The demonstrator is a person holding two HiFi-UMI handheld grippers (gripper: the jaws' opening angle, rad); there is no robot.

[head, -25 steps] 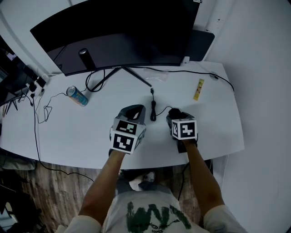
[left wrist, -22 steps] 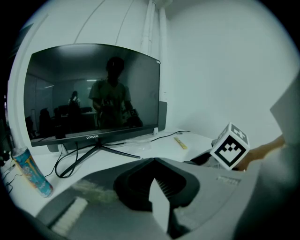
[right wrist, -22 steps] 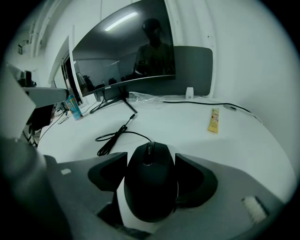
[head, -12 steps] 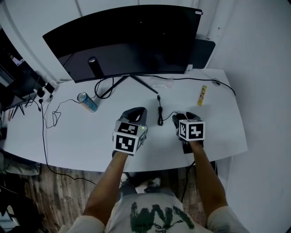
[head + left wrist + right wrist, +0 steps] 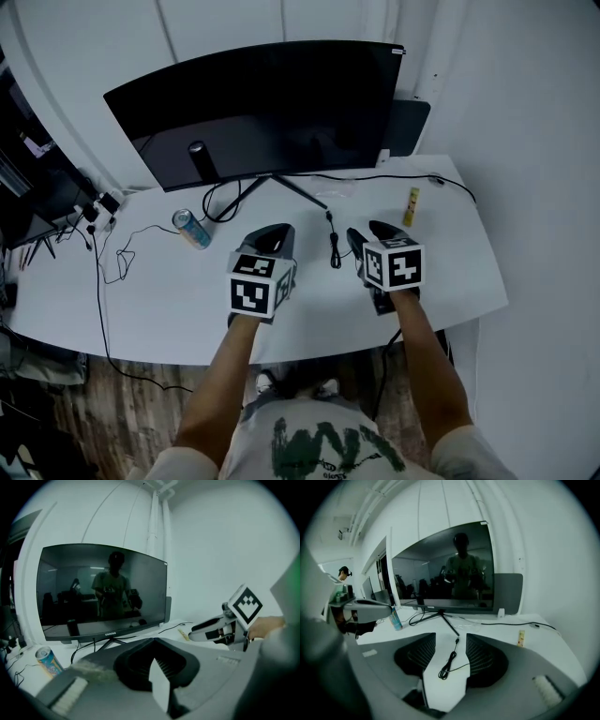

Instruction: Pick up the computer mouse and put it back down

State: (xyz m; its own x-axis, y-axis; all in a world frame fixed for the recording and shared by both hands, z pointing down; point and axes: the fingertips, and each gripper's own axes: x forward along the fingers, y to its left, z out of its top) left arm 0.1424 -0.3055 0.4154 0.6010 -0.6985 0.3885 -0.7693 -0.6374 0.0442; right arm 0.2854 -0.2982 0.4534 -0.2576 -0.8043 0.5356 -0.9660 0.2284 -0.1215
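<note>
No computer mouse shows in any view. A thin black cable coil (image 5: 335, 251) lies on the white desk (image 5: 141, 300) between my two grippers. In the right gripper view the cable coil (image 5: 446, 670) shows far below the gap of the jaws, and its thin lead runs off behind the right-hand jaw. My right gripper (image 5: 367, 231) hangs above the desk with its jaws apart and closing, nothing between them. My left gripper (image 5: 279, 231) also hovers above the desk, its fingertips meeting and holding nothing. In the left gripper view the right gripper (image 5: 220, 629) shows at the right.
A wide curved monitor (image 5: 262, 103) on a splayed stand fills the back of the desk. A drink can (image 5: 190, 228) lies at the left, loose cables (image 5: 112, 262) beyond it. A small yellow strip (image 5: 411, 206) lies at the right. The desk's front edge is right below my hands.
Both grippers have lifted off the desk, the right one more. The right jaws stand closer together than before. The cable coil has stayed where it was.
</note>
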